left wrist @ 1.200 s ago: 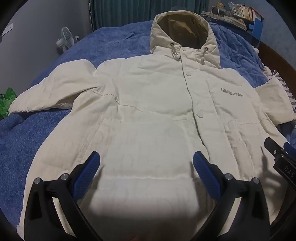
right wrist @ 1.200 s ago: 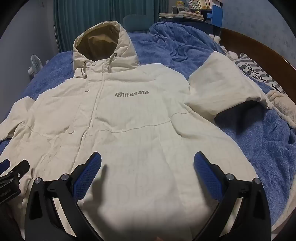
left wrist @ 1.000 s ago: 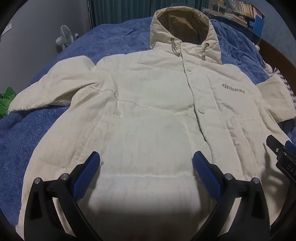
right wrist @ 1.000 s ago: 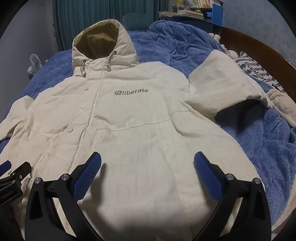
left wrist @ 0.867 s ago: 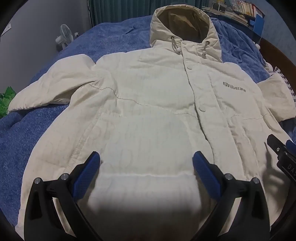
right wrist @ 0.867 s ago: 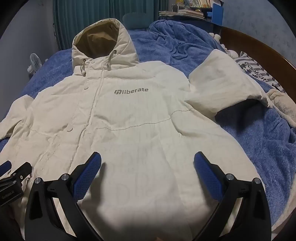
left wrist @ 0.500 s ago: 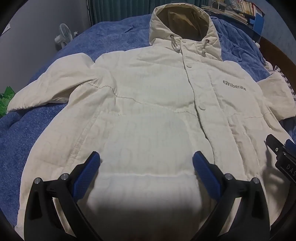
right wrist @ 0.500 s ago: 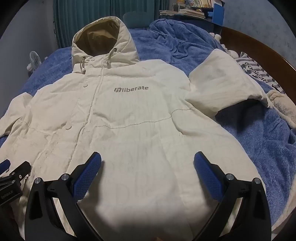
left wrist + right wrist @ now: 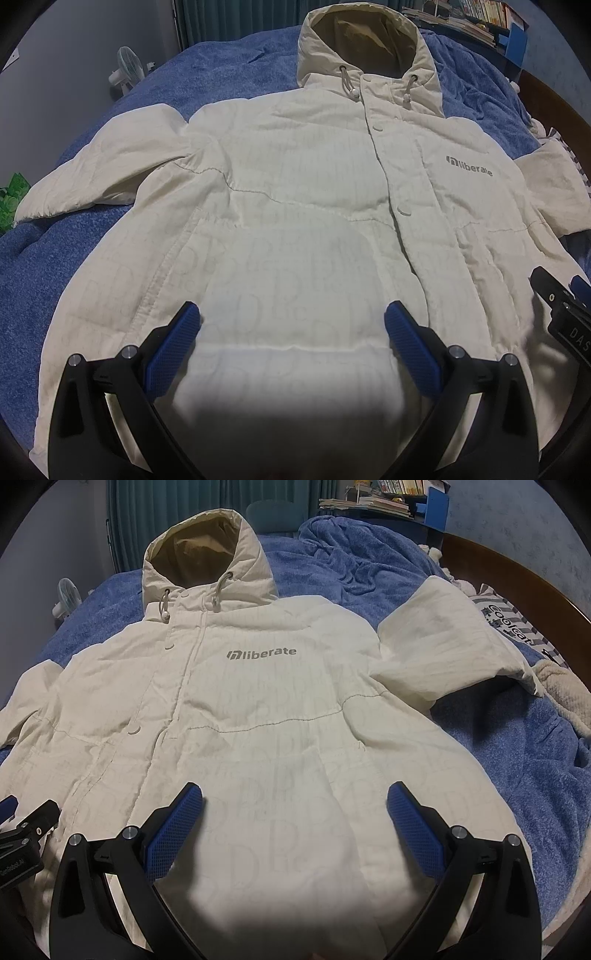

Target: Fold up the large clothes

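Left wrist view: the jacket (image 9: 314, 229) lies flat, front up on the bed (image 9: 55, 258), hood pointing away, hem nearest both empty, wide-open tools, left gripper (image 9: 291, 339) toward the left sleeve (image 9: 99, 170), right gripper (image 9: 295, 819) toward the right sleeve (image 9: 443, 646).

The room was dim and bluish. Fisheye distortion bowed both views, with black vignetted corners. A blurred grey shadow smeared the jacket (image 9: 295, 221) hem at bottom centre.

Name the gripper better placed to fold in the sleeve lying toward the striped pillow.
Right. The right gripper hangs open over the jacket half nearest that sleeve; the left gripper sits over the opposite half.
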`<state>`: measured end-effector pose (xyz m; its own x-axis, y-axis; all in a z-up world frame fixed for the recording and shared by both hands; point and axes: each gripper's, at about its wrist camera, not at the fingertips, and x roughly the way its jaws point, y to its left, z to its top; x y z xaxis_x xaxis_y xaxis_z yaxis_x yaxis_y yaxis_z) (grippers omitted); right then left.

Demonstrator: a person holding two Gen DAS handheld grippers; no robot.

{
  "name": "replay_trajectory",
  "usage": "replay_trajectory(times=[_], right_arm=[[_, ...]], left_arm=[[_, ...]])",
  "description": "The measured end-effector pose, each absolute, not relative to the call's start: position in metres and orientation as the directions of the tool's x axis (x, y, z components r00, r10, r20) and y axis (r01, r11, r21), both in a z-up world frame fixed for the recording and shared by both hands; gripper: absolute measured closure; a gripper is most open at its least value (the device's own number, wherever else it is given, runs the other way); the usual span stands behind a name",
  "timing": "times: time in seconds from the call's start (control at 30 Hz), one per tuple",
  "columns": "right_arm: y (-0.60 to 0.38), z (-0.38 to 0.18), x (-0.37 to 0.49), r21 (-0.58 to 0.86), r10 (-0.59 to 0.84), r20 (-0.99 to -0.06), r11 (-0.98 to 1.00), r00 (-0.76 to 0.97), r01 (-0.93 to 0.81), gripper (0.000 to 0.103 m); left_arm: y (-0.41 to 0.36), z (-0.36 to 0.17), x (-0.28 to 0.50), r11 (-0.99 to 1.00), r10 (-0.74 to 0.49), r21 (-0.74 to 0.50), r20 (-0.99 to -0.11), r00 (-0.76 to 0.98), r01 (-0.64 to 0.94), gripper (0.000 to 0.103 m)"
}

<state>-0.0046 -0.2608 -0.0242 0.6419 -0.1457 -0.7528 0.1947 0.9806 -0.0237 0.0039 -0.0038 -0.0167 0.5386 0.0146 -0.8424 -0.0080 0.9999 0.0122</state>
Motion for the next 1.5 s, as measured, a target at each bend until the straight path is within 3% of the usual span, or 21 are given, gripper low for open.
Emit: replay_trajectory(times=[1.5], right_arm=[[-0.258, -0.029, -0.003, -0.047, -0.159, -0.767, 0.980, 0.621, 0.194, 0.006]], left_arm=[[-0.005, -0.028, 0.007, 0.999, 0.031, 0.037, -0.856, 0.516, 0.001, 0.007]])
